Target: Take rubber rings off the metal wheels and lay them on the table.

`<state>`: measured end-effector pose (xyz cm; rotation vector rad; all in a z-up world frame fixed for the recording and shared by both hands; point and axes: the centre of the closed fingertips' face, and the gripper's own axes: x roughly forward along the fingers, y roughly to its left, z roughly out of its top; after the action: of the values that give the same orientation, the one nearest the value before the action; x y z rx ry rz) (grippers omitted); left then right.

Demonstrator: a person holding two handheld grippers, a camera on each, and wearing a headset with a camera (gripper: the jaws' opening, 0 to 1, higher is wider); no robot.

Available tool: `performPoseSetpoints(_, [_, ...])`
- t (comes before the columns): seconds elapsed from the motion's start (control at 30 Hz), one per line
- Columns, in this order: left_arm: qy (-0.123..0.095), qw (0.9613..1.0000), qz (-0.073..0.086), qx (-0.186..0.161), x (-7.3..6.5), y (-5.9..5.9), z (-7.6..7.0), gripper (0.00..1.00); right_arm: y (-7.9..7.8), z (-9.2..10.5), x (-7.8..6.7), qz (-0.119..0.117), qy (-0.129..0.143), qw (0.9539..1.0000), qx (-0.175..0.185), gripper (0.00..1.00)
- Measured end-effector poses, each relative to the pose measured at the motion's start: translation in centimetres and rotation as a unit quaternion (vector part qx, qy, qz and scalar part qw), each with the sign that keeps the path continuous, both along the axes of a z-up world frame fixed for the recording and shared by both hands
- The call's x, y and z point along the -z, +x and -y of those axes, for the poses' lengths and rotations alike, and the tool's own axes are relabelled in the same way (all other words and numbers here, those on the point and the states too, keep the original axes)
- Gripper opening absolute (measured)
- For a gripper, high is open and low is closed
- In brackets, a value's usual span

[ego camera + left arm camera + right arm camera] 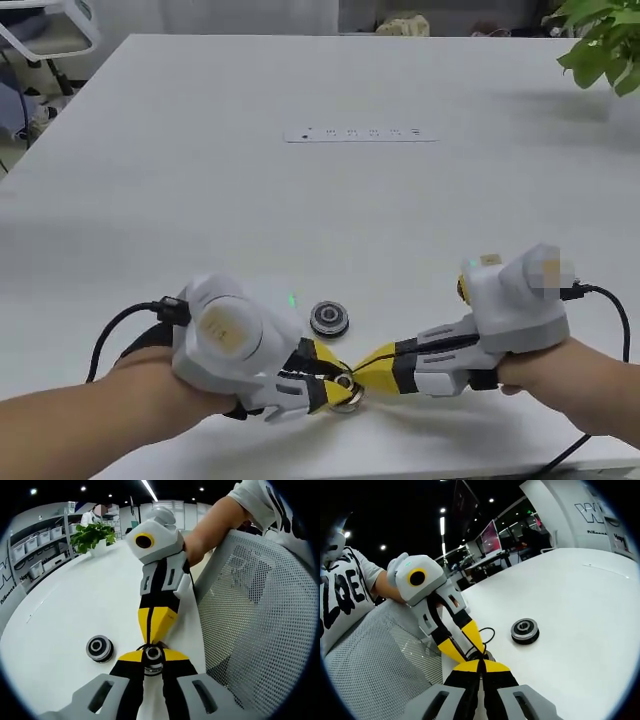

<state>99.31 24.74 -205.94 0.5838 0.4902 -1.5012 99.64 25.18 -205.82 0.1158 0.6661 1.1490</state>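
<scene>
Nearest: grips small silver metal wheel [153, 656] in left tool [335, 385] at white bench [400, 200] edge; pinches thin black rubber ring [486, 634] with right tool [362, 372], jaws pressed together. Ring-peeling step, apparently. Next calls for steady outward pull. Leaves second black-ringed wheel [329, 318] just beyond.

Wht table [300, 200] w/ plant [605, 40], mesh chair [260, 620]

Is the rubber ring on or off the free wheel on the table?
On. The free wheel shows a black ring around its metal centre, lying flat.
</scene>
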Motion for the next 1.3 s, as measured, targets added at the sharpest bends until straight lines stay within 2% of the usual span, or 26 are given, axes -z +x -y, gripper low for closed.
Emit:
performPoseSetpoints(0.37, [0.004,1.0,-0.005,0.004,-0.2,-0.1,-0.3,0.1,0.0,0.1,-0.1,-0.001,0.002,1.0,0.002,0.0])
performPoseSetpoints(0.5, [0.006,0.9999,-0.016,0.005,-0.3,-0.4,-0.6,0.16,0.1,0.1,-0.2,-0.001,0.004,1.0,0.003,0.0])
performPoseSetpoints(0.67, [0.007,0.9998,-0.013,0.012,-0.9,-0.7,-0.9,0.2,0.2,0.2,-0.4,0.0,0.007,1.0,0.006,0.0])
performPoseSetpoints(1.07, [-0.016,0.9996,-0.023,-0.001,-2.8,-0.9,-1.7,0.3,0.1,0.2,-0.9,0.0,0.008,1.0,0.004,0.0])
performPoseSetpoints(1.13, [-0.019,0.9995,-0.026,-0.003,-3.0,-0.9,-1.9,0.35,0.1,0.2,-1.0,0.001,0.009,0.9999,0.004,0.0])
performPoseSetpoints(1.3, [-0.026,0.9992,-0.026,-0.014,-3.5,-0.7,-2.5,0.39,0.3,0.2,-1.4,0.002,0.014,0.9999,0.007,0.0])
